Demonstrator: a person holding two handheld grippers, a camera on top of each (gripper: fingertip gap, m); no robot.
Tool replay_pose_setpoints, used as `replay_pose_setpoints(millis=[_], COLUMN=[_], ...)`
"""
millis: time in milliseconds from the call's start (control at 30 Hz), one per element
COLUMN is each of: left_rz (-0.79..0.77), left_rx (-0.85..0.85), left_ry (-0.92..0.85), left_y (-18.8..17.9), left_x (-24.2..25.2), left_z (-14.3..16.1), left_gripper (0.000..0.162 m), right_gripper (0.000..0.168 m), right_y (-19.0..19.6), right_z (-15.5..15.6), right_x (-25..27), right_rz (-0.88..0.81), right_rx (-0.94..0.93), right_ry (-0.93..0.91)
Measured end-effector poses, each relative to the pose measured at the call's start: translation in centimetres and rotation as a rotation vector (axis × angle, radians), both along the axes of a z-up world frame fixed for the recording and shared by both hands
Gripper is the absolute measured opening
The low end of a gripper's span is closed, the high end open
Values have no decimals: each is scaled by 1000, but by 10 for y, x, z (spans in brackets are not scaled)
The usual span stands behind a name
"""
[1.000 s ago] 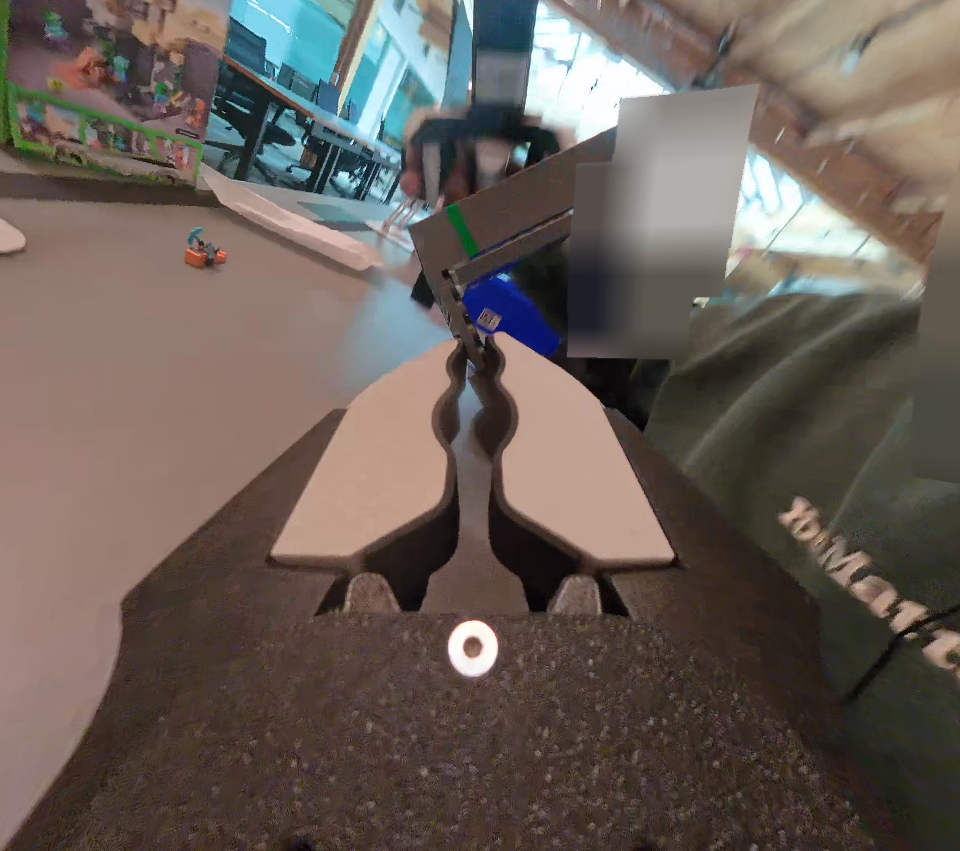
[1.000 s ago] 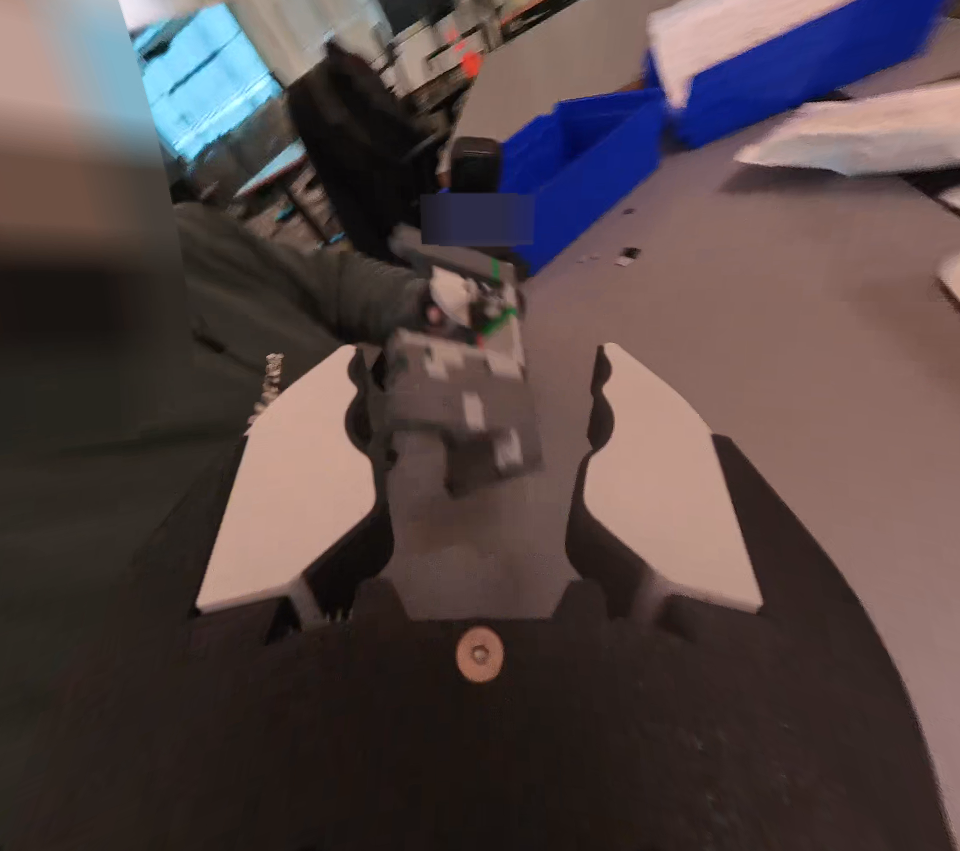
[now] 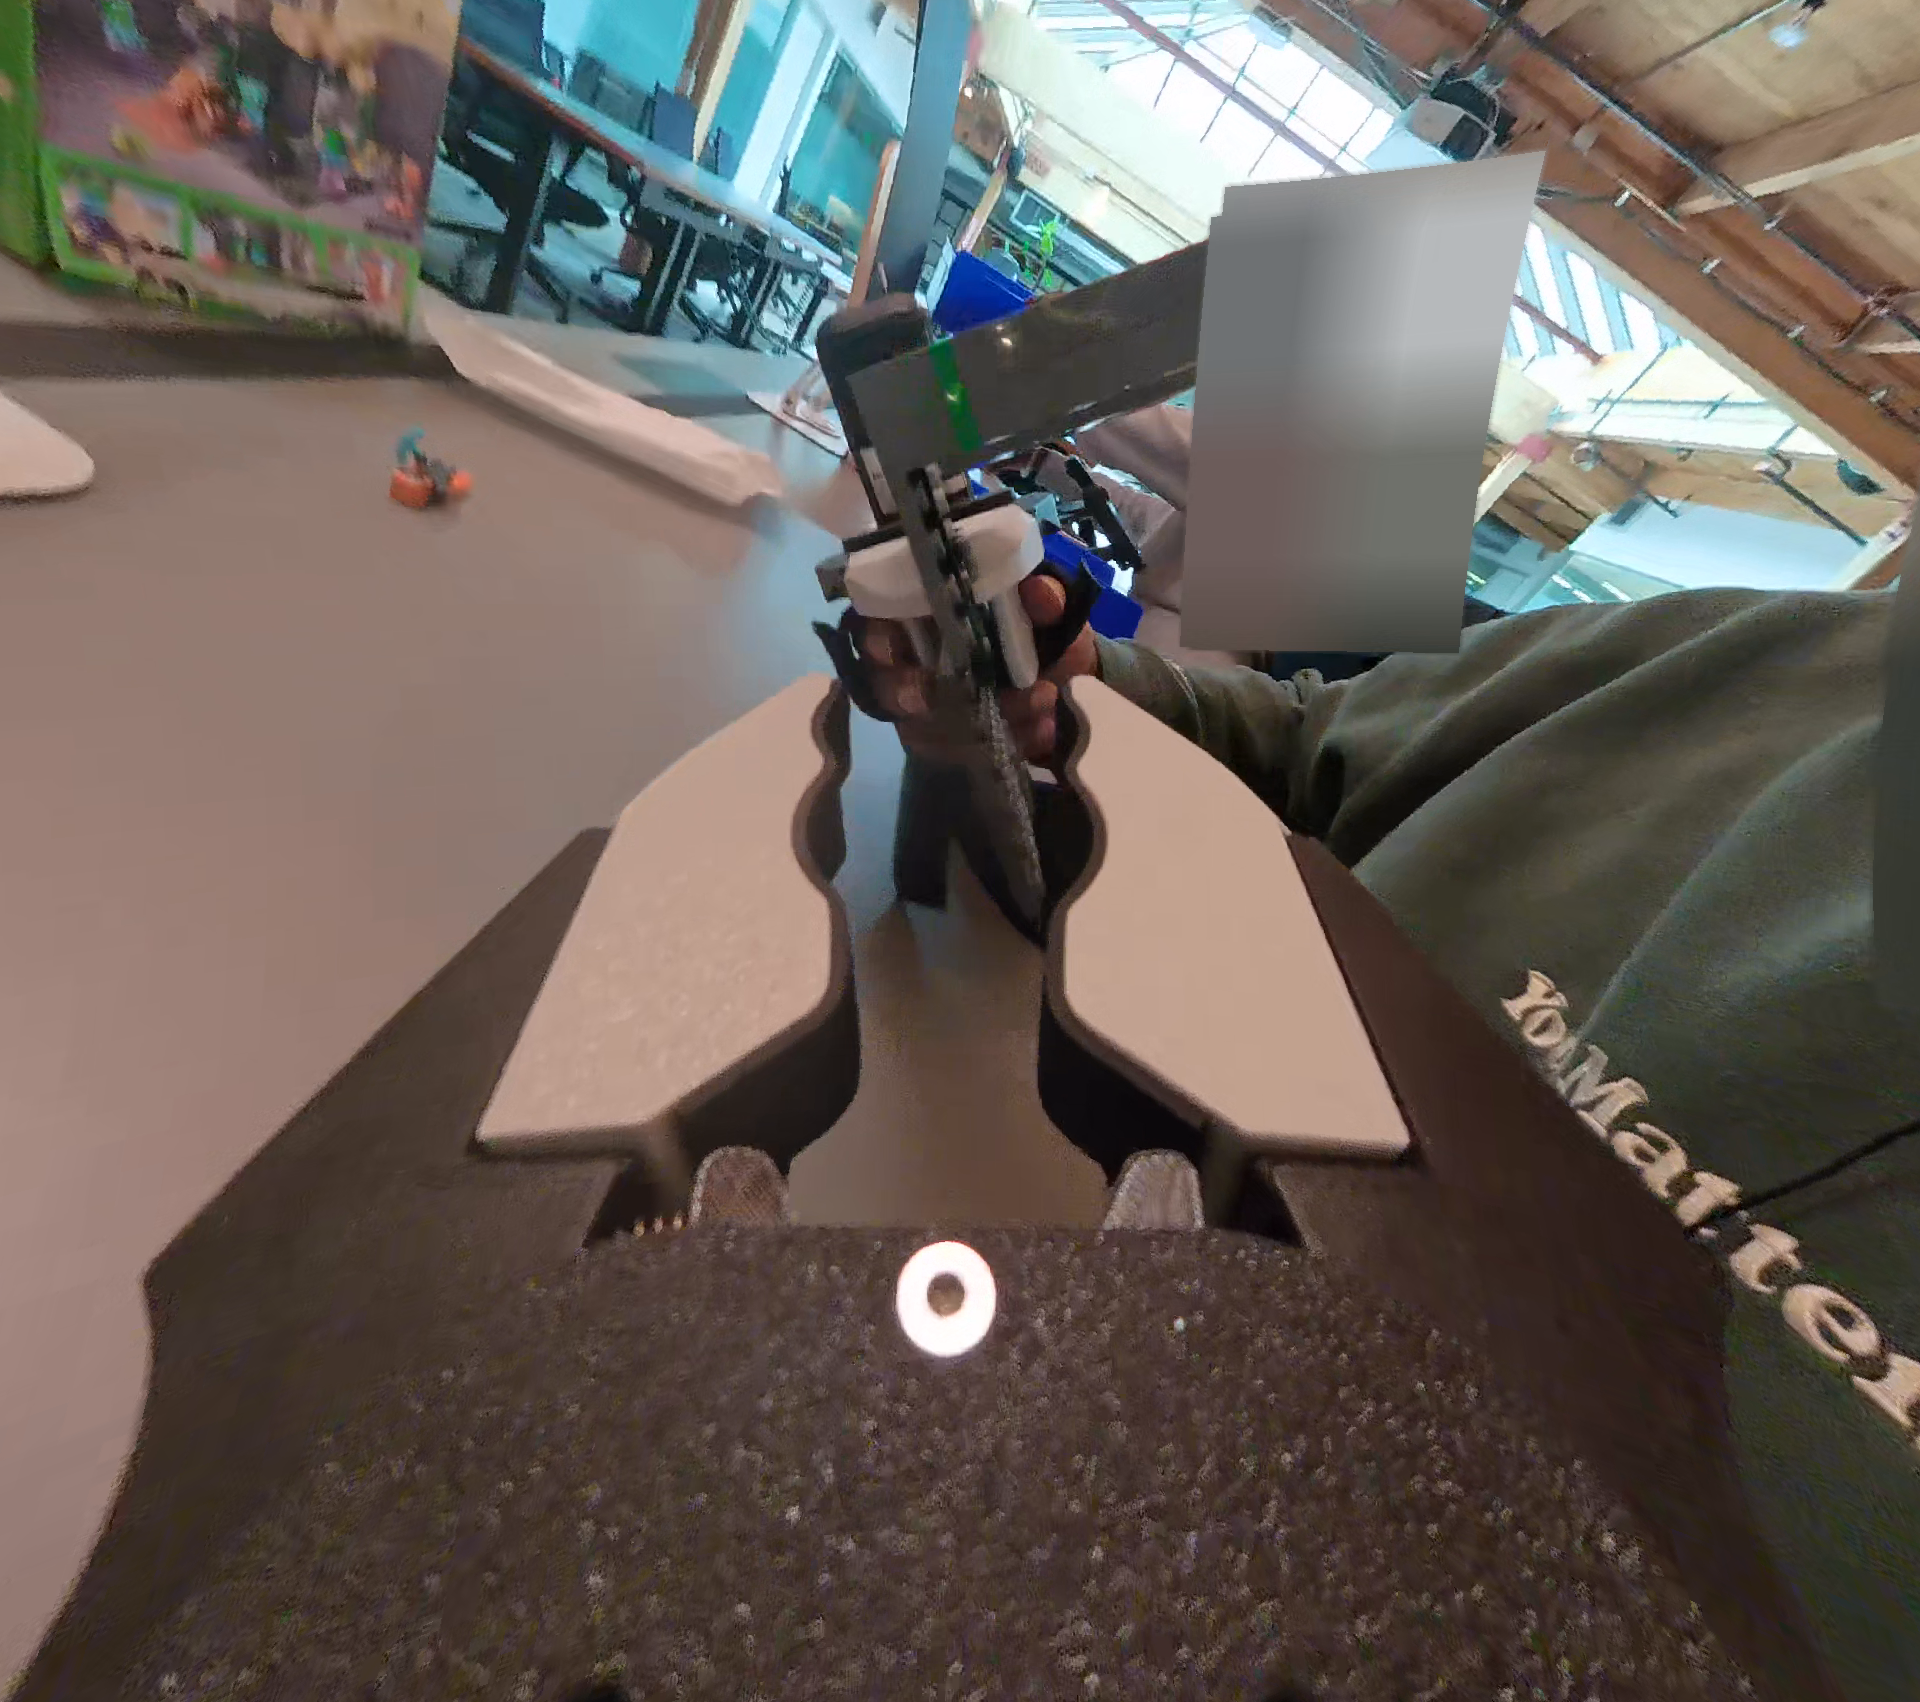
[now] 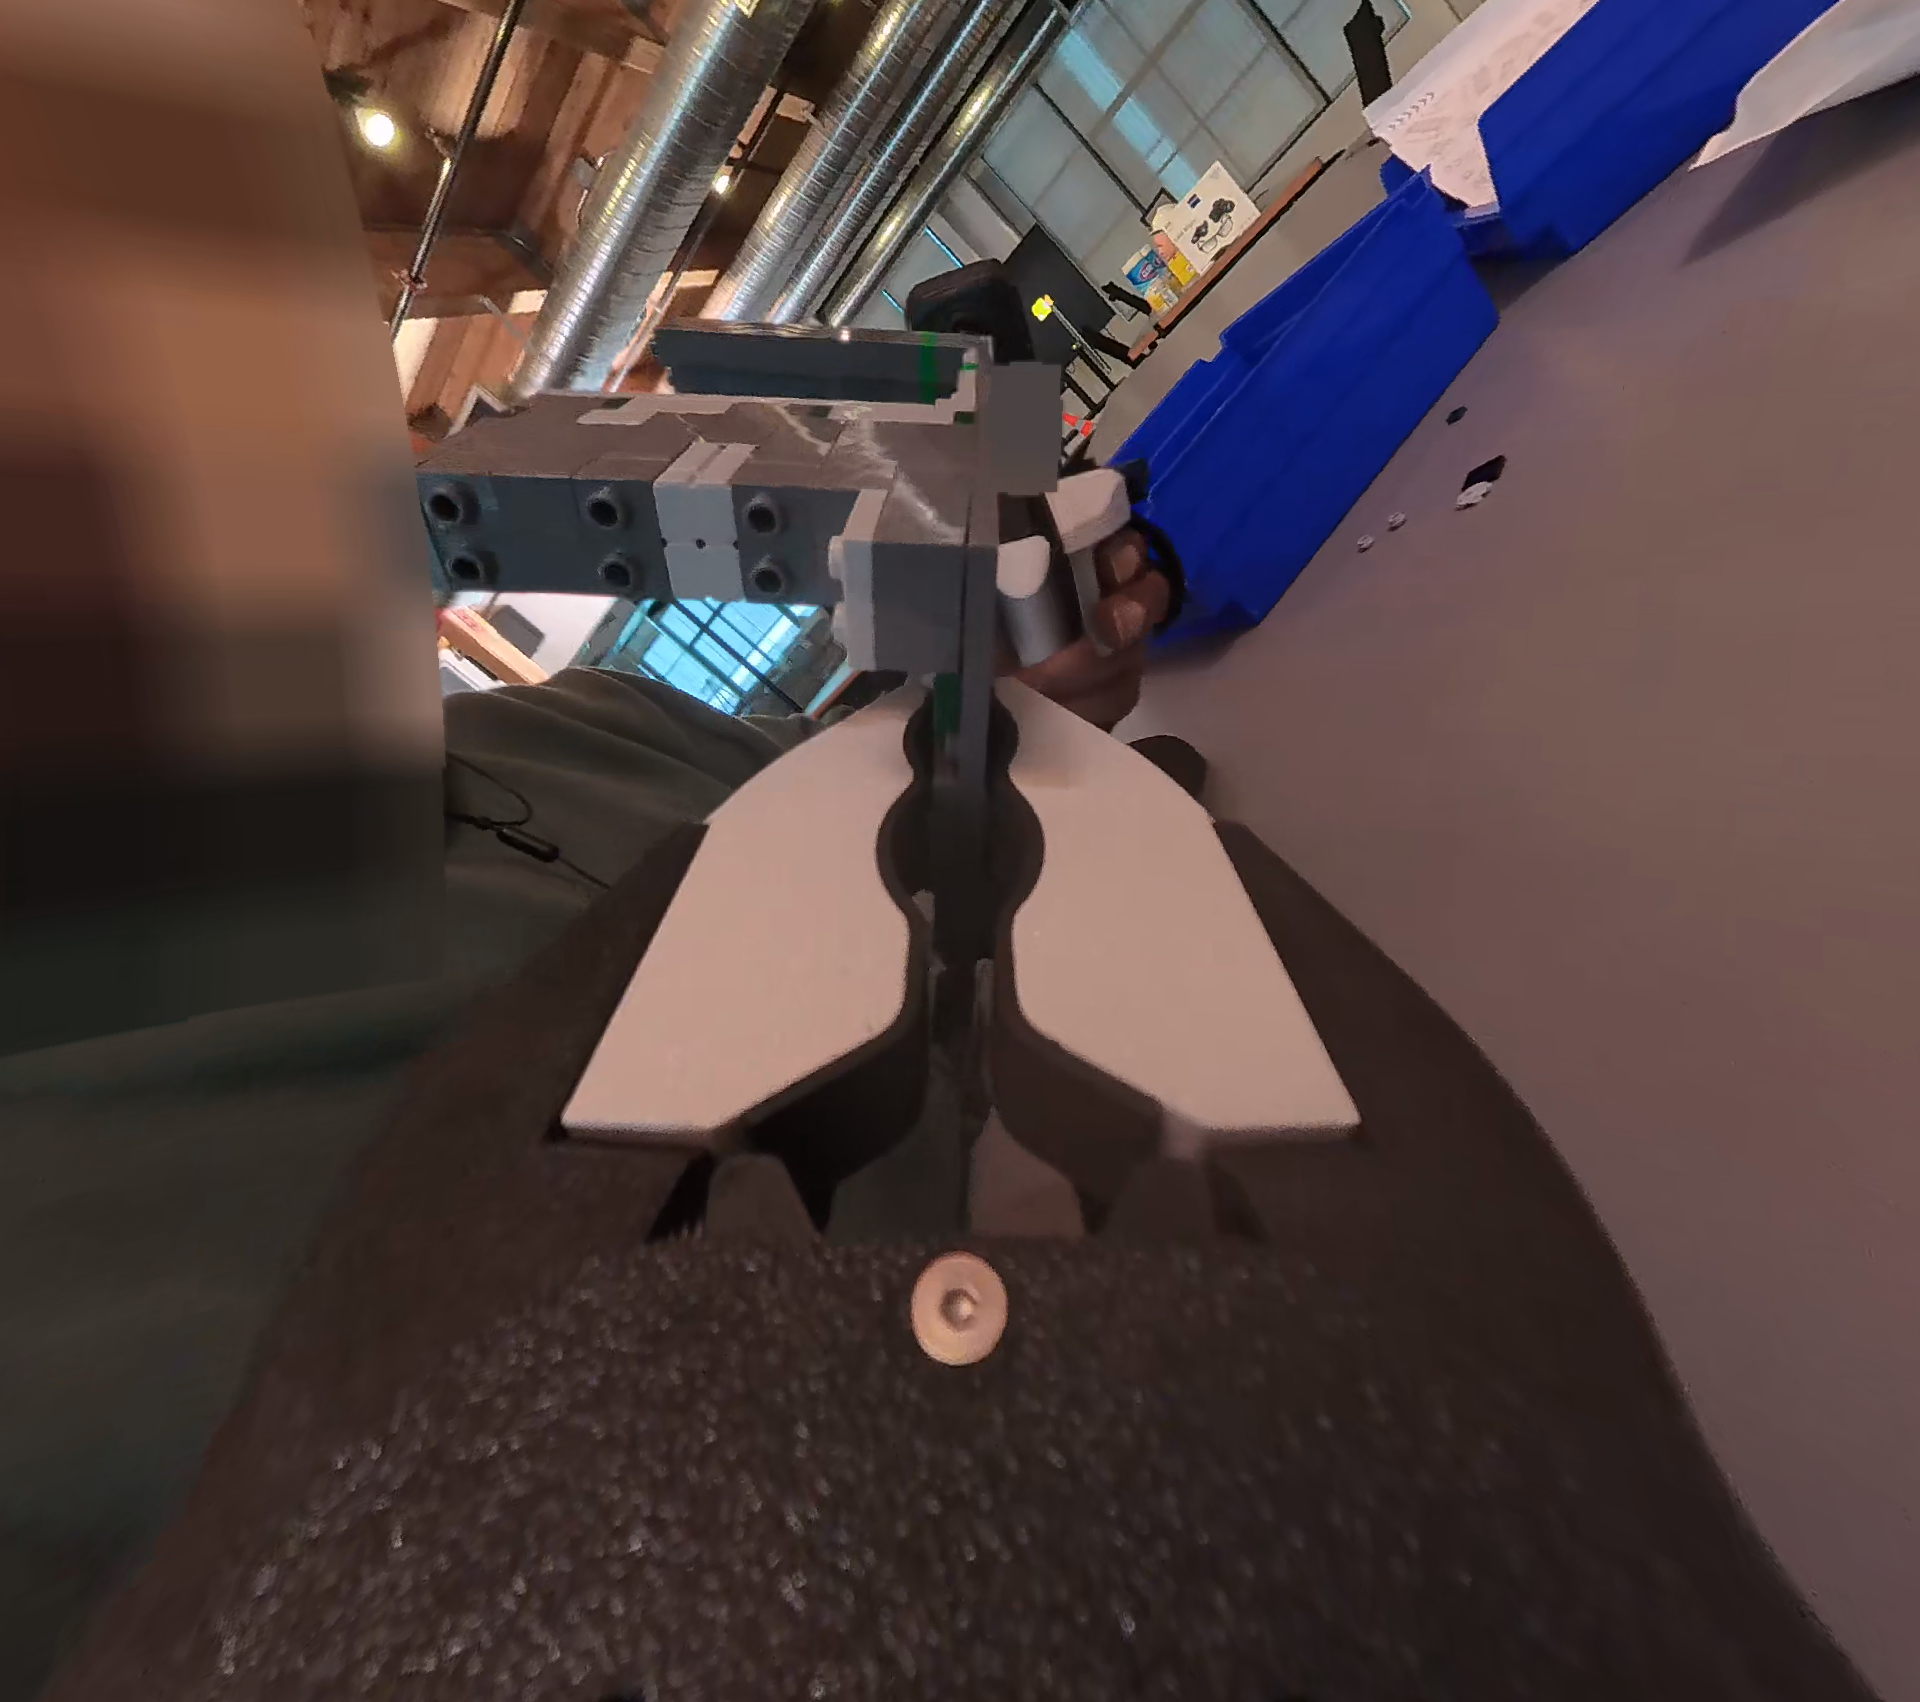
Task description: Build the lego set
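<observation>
From the left wrist view, the left gripper stood with jaws narrowly parted around the thin edge of a grey Lego assembly held above the grey table; a hand lay beyond, a small orange model and a printed box towards the far edge. From the right wrist view, the right gripper was clamped on the grey assembly's plate, blue bins along the table's far edge; the green sleeve crossed left.
</observation>
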State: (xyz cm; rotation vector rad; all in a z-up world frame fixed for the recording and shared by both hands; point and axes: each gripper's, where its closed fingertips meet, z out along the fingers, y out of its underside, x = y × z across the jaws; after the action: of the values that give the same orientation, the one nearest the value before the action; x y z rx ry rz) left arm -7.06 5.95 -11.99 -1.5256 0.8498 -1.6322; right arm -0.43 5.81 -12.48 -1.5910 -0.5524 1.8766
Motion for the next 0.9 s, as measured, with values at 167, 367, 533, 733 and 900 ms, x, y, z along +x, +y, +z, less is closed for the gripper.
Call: replay_pose_setpoints(millis=[167,367,533,733,900], left_rz=[-17,-75,-105,-90,-106], left_rx=[-108,-231,-261,-224,-217], left_ry=[17,53,48,22,13], left_y=[1,2,0,1,-5], left_x=[9,11,12,15,21], left_z=[-6,-18,-17,-14,-14], left_gripper=[17,6,7,6,24], right_gripper=[6,5,6,6,6], right_y=[1,4,1,1,3], right_z=[-7,-12,-12,-11,-8], right_x=[-5,-4,-4,-1,1], right_rz=[-1,-29,-27,-35,-41], right_rx=[63,101,122,115,111], right_ry=[-60,-107,-120,-102,-85])
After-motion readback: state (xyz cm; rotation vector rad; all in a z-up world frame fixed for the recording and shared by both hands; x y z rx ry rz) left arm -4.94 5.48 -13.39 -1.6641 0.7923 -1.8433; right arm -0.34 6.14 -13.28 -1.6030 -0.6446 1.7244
